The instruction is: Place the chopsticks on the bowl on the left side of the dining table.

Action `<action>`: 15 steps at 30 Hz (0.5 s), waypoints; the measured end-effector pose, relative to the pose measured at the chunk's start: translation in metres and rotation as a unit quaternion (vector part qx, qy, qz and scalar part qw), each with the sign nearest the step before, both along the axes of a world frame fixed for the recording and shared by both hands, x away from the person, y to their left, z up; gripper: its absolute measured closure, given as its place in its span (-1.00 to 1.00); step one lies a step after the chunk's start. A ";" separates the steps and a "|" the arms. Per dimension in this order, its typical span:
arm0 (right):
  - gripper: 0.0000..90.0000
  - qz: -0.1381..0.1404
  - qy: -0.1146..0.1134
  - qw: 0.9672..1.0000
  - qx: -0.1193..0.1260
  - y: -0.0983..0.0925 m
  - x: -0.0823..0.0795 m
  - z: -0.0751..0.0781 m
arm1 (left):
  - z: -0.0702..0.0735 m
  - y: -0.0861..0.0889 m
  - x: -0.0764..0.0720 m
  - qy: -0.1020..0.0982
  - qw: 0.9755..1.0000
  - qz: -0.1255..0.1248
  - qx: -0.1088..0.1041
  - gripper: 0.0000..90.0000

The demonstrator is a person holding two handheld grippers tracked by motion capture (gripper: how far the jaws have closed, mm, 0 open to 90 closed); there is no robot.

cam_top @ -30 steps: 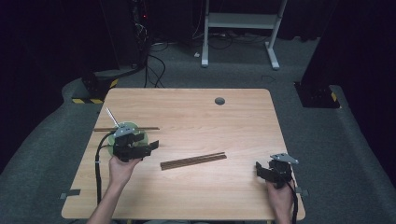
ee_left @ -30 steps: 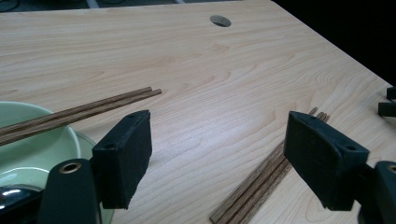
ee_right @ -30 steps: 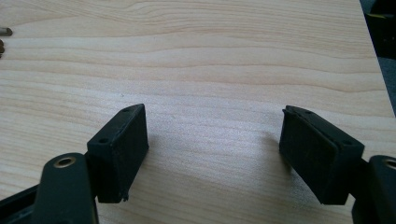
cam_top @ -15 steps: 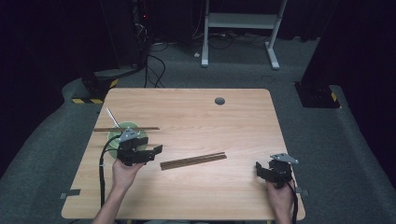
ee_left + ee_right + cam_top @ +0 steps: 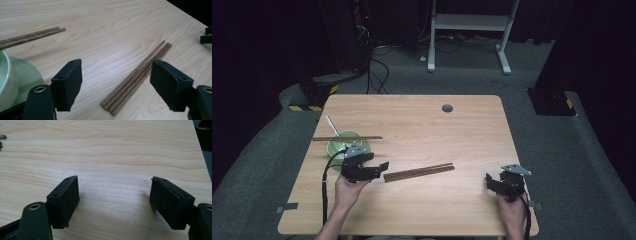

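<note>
no text, label, brand or number could be read anywhere in the views. the only sign-like marking was a yellow-and-black hazard stripe (image 5: 312, 107) on a base on the floor, just past the table's (image 5: 422, 125) far left corner; it carried no words.

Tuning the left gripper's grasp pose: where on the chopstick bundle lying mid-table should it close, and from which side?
Grip the chopstick bundle near its close end, just ahead of the left gripper, whose jaws stand open on either side of that end. Come down from above, jaws across the sticks' length: they lie flat on the table, side by side and touching, so closing across them should keep them together. This is a judgement.
</note>
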State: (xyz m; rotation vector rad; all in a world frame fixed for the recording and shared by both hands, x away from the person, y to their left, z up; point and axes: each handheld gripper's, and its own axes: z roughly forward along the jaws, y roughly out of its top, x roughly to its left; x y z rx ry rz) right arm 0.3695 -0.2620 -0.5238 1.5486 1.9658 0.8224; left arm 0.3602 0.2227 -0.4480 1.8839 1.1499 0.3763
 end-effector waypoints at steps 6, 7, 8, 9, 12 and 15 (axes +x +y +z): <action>-0.48 0.000 0.000 1.000 0.000 0.000 0.000 0.000 | -0.006 -0.002 -0.003 0.005 1.000 -0.004 0.005 -0.40; -0.48 0.000 0.000 1.000 0.000 0.000 0.000 0.000 | -0.008 -0.002 -0.004 0.006 1.000 -0.002 0.003 -0.40; -0.48 0.000 0.000 1.000 0.000 0.000 0.000 0.000 | -0.008 -0.002 -0.004 0.006 1.000 -0.003 0.004 -0.40; -0.48 0.000 0.000 1.000 0.000 0.000 0.000 0.000 | -0.009 -0.002 -0.005 0.006 1.000 -0.002 0.003 -0.40; -0.48 0.000 0.000 1.000 0.000 0.000 0.000 0.000 | -0.013 -0.001 -0.006 0.007 1.000 -0.001 0.003 -0.40; -0.48 0.000 0.000 1.000 0.000 0.000 0.000 0.000 | -0.017 -0.002 -0.007 0.010 1.000 0.000 0.010 -0.40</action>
